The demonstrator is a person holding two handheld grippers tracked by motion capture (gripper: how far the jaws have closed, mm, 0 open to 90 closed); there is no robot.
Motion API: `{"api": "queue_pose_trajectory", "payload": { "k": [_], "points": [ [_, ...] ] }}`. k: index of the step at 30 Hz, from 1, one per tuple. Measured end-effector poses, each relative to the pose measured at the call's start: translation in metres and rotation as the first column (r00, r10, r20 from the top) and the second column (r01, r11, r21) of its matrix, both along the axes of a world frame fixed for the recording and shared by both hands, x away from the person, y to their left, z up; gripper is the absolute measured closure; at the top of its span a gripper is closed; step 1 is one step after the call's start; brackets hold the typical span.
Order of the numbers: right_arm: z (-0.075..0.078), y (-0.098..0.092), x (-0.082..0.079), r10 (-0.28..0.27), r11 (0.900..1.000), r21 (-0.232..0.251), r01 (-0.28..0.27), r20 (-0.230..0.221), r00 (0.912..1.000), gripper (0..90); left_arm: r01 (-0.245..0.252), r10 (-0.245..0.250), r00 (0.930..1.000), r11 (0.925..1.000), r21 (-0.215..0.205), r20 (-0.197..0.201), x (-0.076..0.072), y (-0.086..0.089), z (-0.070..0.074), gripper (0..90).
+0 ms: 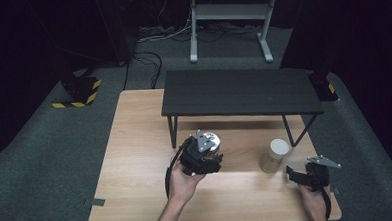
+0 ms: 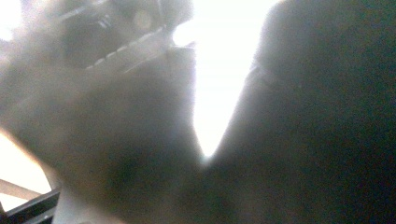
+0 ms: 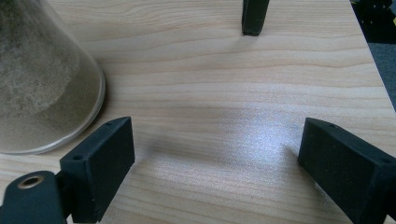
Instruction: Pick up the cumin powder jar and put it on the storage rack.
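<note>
My left gripper (image 1: 211, 153) is lifted over the middle of the wooden table (image 1: 135, 143), shut on a round silver-topped jar (image 1: 214, 140). In the left gripper view that jar and the jaws are blurred grey and dark shapes right against the lens. A jar of sandy powder (image 1: 275, 156) with a pale lid stands at the right. My right gripper (image 1: 292, 175) rests low on the table just right of it, open. In the right gripper view its jaws (image 3: 215, 154) are spread over bare wood, with the powder jar (image 3: 46, 79) at the left beside one jaw, not between them.
A low black shelf (image 1: 238, 91) stands across the table's far half; one of its legs (image 3: 255, 16) is ahead of my right gripper. The table's right edge (image 1: 332, 184) is close to the right hand. A white stand and cables are on the floor behind.
</note>
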State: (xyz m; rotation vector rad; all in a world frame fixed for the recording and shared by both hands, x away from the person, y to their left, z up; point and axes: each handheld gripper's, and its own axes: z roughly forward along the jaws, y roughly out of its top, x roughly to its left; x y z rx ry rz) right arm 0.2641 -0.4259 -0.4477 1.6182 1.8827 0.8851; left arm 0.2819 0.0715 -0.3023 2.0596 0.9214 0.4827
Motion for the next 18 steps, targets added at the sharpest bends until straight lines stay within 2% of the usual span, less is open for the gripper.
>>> {"api": "queue_pose_trajectory", "payload": {
  "k": [8, 18],
  "points": [
    [0.000, -0.001, 0.000, 0.001, 1.000, 0.003, -0.001, 0.000, 1.0000, 10.1, 0.018, -0.017, 0.9997, 0.9994, -0.030, 0.019, 0.023, 0.005, 0.027, 30.9],
    [0.000, -0.001, 0.000, 0.003, 1.000, 0.005, -0.003, 0.000, 1.0000, 10.1, 0.022, -0.021, 0.9994, 0.9994, -0.028, 0.026, 0.049, 0.003, 0.052, 30.9]
  ]
}}
